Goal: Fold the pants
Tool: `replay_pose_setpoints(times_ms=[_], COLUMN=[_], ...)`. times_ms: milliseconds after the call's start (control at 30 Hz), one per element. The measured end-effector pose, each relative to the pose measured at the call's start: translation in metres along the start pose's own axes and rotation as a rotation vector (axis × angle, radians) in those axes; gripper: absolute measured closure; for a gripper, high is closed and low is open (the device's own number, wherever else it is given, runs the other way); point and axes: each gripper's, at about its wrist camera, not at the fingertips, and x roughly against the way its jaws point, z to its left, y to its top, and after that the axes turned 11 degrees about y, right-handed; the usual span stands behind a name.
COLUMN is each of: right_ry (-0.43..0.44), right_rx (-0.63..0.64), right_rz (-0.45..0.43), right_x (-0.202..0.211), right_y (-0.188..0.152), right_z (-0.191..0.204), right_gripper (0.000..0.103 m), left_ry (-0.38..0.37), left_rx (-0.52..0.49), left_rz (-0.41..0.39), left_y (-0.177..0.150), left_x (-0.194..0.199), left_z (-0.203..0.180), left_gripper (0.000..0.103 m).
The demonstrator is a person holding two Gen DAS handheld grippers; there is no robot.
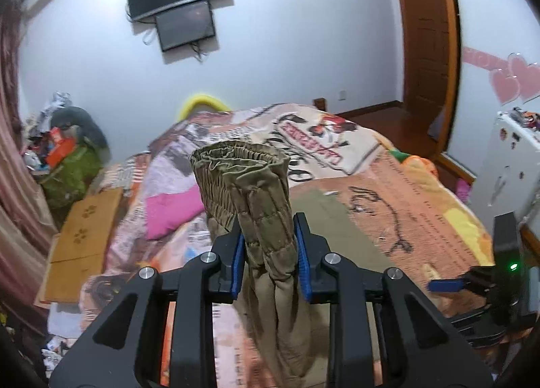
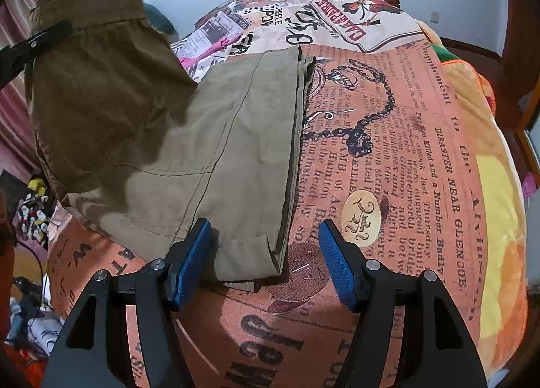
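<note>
The left gripper (image 1: 269, 253) was clamped on the bunched waistband of the khaki pants (image 2: 216, 138), lifted above the bed (image 2: 422, 151); the legs lay flat toward its near edge. The right gripper (image 2: 265, 259) stood wide, empty, over the hems. Best carry the waistband across level and lay it square on the hems

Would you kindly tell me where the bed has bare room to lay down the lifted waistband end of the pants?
Free: the orange newsprint quilt right of the pants, up to the yellow border. Also the strip nearest the right claw. Crowded: the left side, where the left claw holds up the waistband and a pink patch lies beyond.
</note>
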Motion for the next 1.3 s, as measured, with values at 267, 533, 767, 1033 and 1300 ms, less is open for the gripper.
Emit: replay_pose_setpoints(times_ms=[267, 533, 767, 1033, 1300], right_ry=[0.01, 0.011, 0.009, -0.021, -0.073], right_rx=[-0.004, -0.005, -0.006, 0.004, 0.045], right_rz=[-0.005, -0.004, -0.005, -0.019, -0.085], right_x=[-0.002, -0.002, -0.002, 0.007, 0.039], right_y=[0.001, 0.001, 0.003, 0.006, 0.013], right_z=[-0.002, -0.002, -0.003, 0.0, 0.009], right_gripper=[0.041, 0.041, 0.041, 0.041, 0.041], left_ry=[-0.202, -0.307, -0.354, -0.393, -0.307], left_rx=[0.073, 0.019, -0.059, -0.136, -0.058], left_rz=[0.088, 0.157, 0.237, 0.273, 0.195], left_y=[0.012, -0.001, -0.02, -0.03, -0.016], left_x=[-0.014, -0.027, -0.038, -0.029, -0.016], left_z=[-0.014, -0.048, -0.076, -0.089, -0.049], left_gripper=[0.079, 0.079, 0.079, 0.064, 0.049])
